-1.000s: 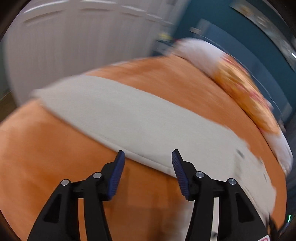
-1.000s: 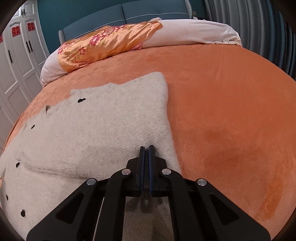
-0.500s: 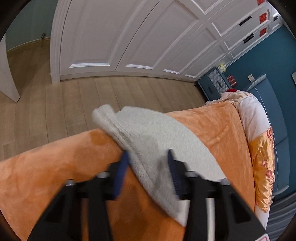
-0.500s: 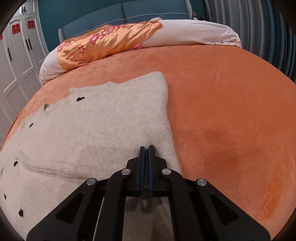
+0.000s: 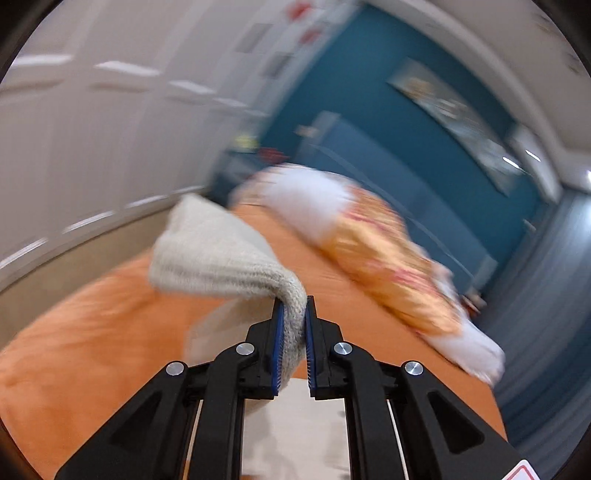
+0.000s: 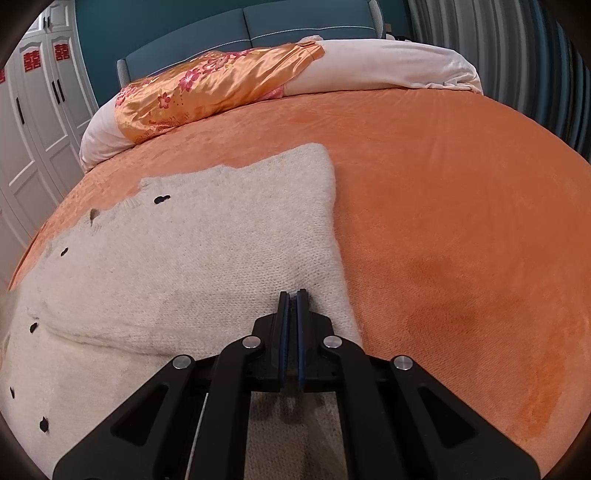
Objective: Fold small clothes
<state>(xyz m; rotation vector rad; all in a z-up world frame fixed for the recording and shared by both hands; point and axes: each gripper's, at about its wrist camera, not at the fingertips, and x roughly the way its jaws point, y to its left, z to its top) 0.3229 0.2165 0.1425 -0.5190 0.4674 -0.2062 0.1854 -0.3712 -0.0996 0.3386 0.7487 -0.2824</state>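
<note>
A cream knit cardigan (image 6: 207,251) with dark buttons lies spread on the orange bedspread (image 6: 461,206). My right gripper (image 6: 291,295) is shut, its tips resting on the cardigan near its right edge; whether it pinches fabric I cannot tell. In the blurred left wrist view, my left gripper (image 5: 293,306) is shut on a knit part of the cardigan (image 5: 221,258) and holds it lifted above the bedspread (image 5: 92,332). More cream fabric lies below the fingers.
A floral orange quilt (image 6: 218,85) and a white duvet (image 6: 388,66) lie at the head of the bed. White wardrobe doors (image 6: 33,122) stand on the left. A teal headboard (image 6: 258,22) and grey curtains (image 6: 498,48) are behind.
My left gripper has closed on the cardigan's knit end and lifted it, swinging toward the bed's head. My right gripper has stayed shut in place.
</note>
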